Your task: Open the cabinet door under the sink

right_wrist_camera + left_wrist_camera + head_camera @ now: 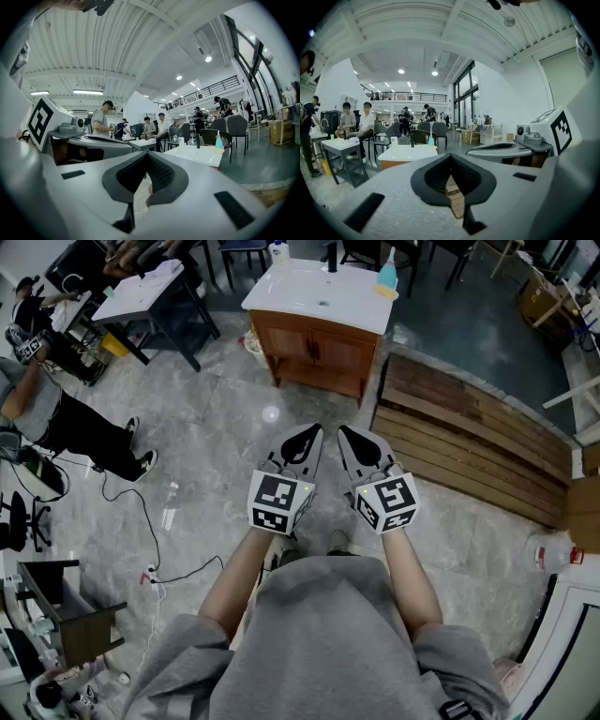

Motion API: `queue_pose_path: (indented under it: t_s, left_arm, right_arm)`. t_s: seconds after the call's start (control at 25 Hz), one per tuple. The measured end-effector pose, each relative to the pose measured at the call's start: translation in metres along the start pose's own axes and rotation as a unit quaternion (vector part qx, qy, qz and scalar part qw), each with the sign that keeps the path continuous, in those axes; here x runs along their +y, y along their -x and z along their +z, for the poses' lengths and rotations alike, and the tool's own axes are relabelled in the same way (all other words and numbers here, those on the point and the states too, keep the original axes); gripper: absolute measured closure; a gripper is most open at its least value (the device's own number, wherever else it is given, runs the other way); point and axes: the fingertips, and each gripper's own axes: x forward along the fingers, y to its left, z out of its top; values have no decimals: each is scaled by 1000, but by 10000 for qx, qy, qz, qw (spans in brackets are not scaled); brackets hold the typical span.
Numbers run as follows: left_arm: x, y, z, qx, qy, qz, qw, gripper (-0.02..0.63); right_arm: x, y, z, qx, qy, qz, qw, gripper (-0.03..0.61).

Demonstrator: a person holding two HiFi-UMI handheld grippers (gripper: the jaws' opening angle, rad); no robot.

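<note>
The sink cabinet (317, 351) is standing well ahead, both wooden doors (343, 355) shut. Walking closer before spreading one gripper's jaws to catch a door looks wisest. The left gripper (306, 437) and right gripper (359, 437) are hovering side by side, jaws together, empty. Grey marble floor (216, 409) is stretching between, wooden planks (469, 442) lying rightward.

Noted: cabinet (314, 351) reddish-brown wood, slight sheen; sink top (309, 287) white, smooth, glossy. Grey floor (206, 418) polished stone-look tile, mirrors a lamp; plank platform (469, 442) bare matt wood. Shells of left gripper (307, 435) and right gripper (352, 437) matt grey plastic; pads (433, 176) black, ribbed.
</note>
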Motion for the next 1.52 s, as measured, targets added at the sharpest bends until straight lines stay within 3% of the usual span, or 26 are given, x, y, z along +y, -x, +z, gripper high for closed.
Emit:
queue_pose_path:
  t_s: [0.4, 0.72, 1.04, 1.52]
  left_arm:
    - [-23, -18, -7, 119, 3, 123, 9999, 606]
    - [-16, -25, -18, 230, 80, 282, 9993, 606]
    - [39, -32, -22, 185, 145, 449, 9987, 606]
    - [148, -73, -35, 286, 219, 134, 9993, 606]
  right_arm:
    - [-24, 17, -6, 3, -59, 113, 9999, 571]
    - [-39, 11, -13, -26, -235, 175, 9996, 571]
    - [-37, -39, -16, 20, -255, 150, 9996, 571]
    - [-44, -152, -25, 222, -259, -262, 9991, 571]
